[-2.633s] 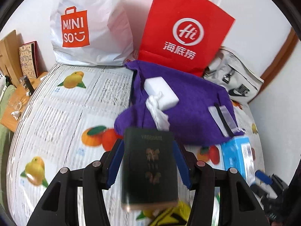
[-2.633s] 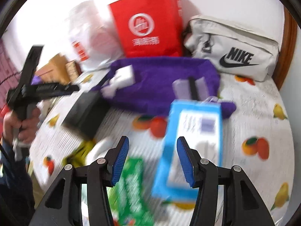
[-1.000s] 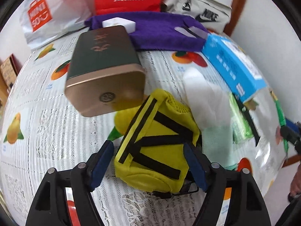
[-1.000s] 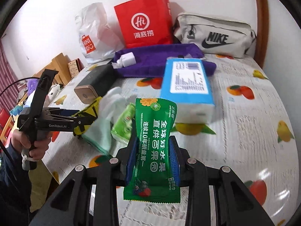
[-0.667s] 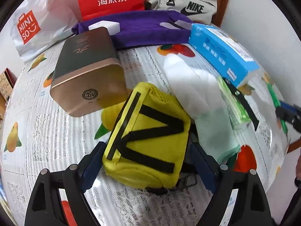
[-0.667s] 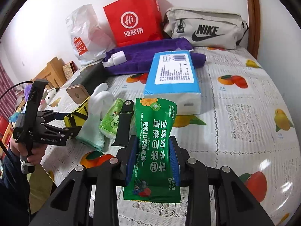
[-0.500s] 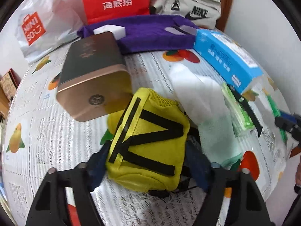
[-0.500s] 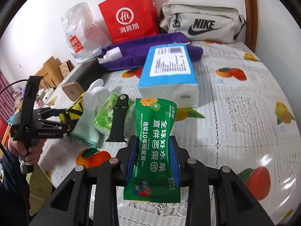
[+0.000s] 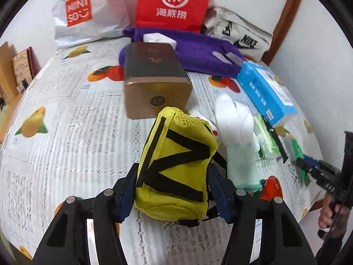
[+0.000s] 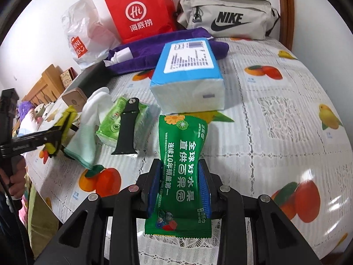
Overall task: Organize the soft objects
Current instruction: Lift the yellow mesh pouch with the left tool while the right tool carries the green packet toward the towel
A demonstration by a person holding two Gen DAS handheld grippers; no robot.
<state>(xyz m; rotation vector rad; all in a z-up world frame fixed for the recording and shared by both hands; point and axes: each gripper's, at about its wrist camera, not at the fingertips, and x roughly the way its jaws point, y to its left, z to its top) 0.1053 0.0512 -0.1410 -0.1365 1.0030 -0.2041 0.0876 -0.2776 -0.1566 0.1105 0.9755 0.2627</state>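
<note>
My left gripper (image 9: 172, 190) is shut on a yellow mesh pouch with black straps (image 9: 176, 165), held just above the fruit-print tablecloth (image 9: 77, 132). My right gripper (image 10: 179, 187) is shut on a green wet-wipes packet (image 10: 183, 170), held upright near the table's front. A white and mint glove (image 9: 238, 137) lies right of the pouch; it also shows in the right wrist view (image 10: 88, 121). A light green tissue pack (image 10: 117, 119) with a black strap (image 10: 126, 128) across it lies beside the glove. A blue tissue pack (image 10: 189, 81) sits behind them.
A bronze and dark tin box (image 9: 154, 84) lies behind the pouch. A purple towel (image 9: 198, 50) with a white block (image 9: 158, 38) lies at the back. A red paper bag (image 9: 174, 2), a white Miniso bag (image 9: 83, 11) and a grey Nike bag (image 10: 227, 19) stand against the wall.
My left gripper has closed on the yellow pouch and lifted it, tilting it upright. My right gripper keeps holding the green packet and has drifted slightly forward.
</note>
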